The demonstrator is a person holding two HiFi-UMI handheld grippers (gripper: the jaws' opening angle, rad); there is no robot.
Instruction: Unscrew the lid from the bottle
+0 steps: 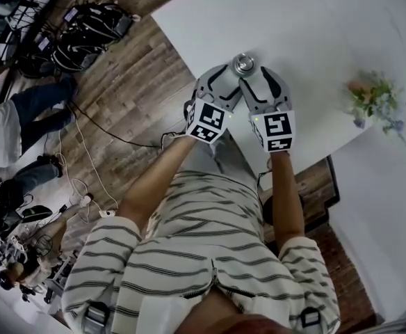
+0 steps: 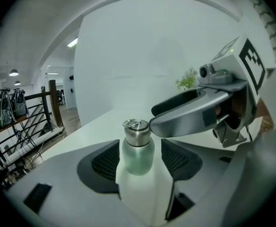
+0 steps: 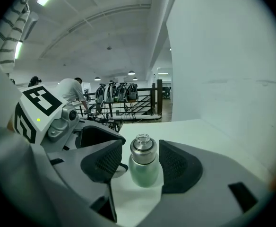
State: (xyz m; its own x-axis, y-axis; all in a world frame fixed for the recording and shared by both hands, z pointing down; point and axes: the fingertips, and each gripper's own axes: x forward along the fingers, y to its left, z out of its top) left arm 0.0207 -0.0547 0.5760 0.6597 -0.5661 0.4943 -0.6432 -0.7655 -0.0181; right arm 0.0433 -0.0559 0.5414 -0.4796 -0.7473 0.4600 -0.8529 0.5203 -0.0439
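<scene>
A small bottle with a pale green body and a steel lid stands upright on the white table, lid on. Both grippers meet at it from my side. In the left gripper view the bottle stands between the dark pads with a gap on each side, so my left gripper is open. A finger of the right gripper reaches up to the lid. The right gripper view shows the bottle between its pads, untouched; my right gripper is open.
A small potted plant stands on the table to the right. The table's near edge runs just below the grippers. Left of it lie wooden floor, cables, backpacks and people. A railing shows in the background.
</scene>
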